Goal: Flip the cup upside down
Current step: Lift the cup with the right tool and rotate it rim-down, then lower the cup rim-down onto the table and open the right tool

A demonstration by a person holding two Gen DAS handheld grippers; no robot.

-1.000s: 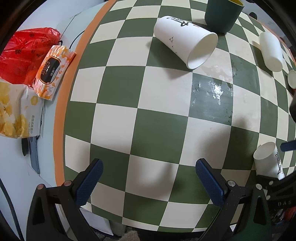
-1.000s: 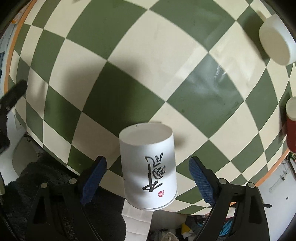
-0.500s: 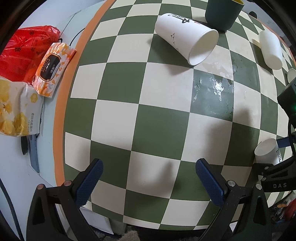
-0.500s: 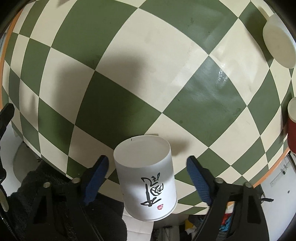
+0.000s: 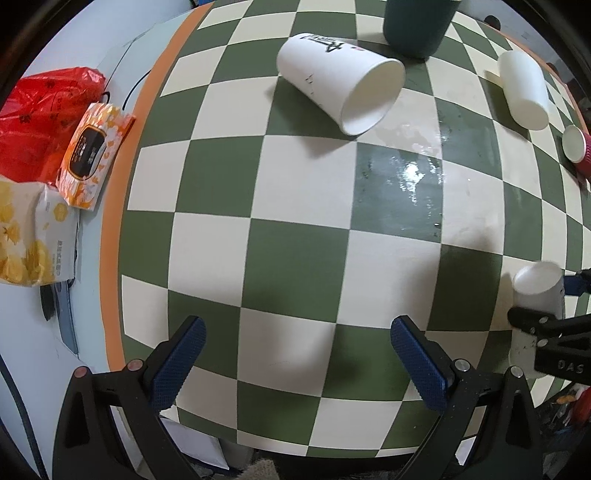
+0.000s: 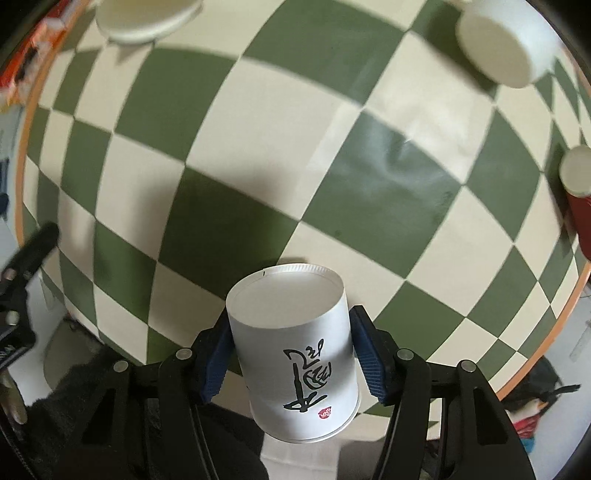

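Observation:
A white paper cup with black calligraphy is between the blue pads of my right gripper, which is shut on its sides. Its closed base points toward the table and its rim toward the camera, at the near edge of the checkered table. The same cup shows at the right edge of the left wrist view, held by the right gripper. My left gripper is open and empty above the table's near edge.
A large white cup lies on its side at the back, with a dark teal cup behind it. Another white cup lies to the right, and a red cup beyond. Wipe packs and a red bag sit left of the table.
My right gripper's jaws have closed from wide open onto the calligraphy cup. The right view has shifted, showing more of the table's far side. The left gripper stays open.

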